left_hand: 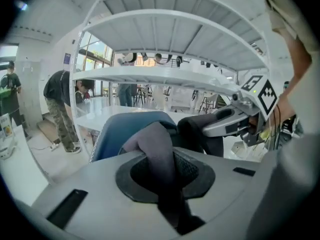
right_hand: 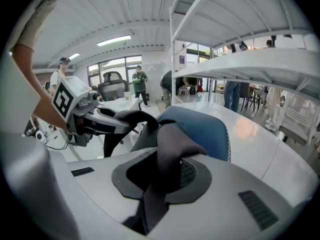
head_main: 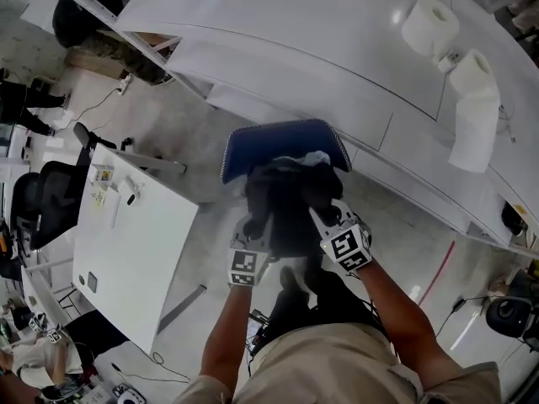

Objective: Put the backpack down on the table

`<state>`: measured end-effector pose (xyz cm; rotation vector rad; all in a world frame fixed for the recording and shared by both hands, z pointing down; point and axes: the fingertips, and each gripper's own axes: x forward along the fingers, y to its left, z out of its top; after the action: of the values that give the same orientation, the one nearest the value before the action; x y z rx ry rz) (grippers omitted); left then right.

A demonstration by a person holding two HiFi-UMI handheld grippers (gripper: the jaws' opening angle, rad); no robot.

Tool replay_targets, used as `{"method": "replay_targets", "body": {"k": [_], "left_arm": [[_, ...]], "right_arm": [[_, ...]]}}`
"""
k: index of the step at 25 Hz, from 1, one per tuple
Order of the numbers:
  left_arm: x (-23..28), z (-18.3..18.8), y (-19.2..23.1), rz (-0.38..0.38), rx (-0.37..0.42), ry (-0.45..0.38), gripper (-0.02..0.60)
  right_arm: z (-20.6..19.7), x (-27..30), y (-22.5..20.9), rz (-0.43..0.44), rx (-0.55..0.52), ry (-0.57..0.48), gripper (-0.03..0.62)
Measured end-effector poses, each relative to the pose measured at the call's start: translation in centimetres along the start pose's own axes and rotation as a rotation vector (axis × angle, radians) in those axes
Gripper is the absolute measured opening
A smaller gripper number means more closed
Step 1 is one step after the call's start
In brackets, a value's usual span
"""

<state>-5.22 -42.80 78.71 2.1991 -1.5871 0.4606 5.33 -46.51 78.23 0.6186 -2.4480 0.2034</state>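
Note:
The blue backpack [head_main: 282, 146] with dark straps hangs in the air just in front of the long white table [head_main: 337, 66]. My left gripper [head_main: 255, 228] is shut on a dark grey shoulder strap [left_hand: 159, 154], which runs up out of its jaws. My right gripper [head_main: 327, 217] is shut on the other strap [right_hand: 169, 156]. Both grippers sit side by side below the bag's dark upper part. In the left gripper view the blue backpack body [left_hand: 122, 131] shows behind the strap, with the right gripper [left_hand: 232, 124] beside it. The right gripper view shows the blue body [right_hand: 207, 131] and the left gripper [right_hand: 102, 123].
Two paper towel rolls [head_main: 429, 25] [head_main: 473, 108] stand on the long table at the right. A small white table [head_main: 135, 242] and a black office chair [head_main: 46, 196] are at the left. White shelves [left_hand: 165, 74] rise over the long table. A person [left_hand: 62, 109] bends nearby.

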Motion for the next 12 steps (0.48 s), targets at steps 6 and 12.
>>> {"method": "replay_targets", "body": {"k": [6,12], "left_arm": [[-5.2,4.4,-0.5,0.051,-0.01,-0.072,0.06],[-12.1,4.9,-1.7,0.105,-0.031,-0.053,0.058]], "right_arm": [[4.3,-3.3,3.4,0.078,-0.025,-0.044,0.066],[6.9,-6.9,8.3,0.173,-0.063,-0.059,0.064]]}}
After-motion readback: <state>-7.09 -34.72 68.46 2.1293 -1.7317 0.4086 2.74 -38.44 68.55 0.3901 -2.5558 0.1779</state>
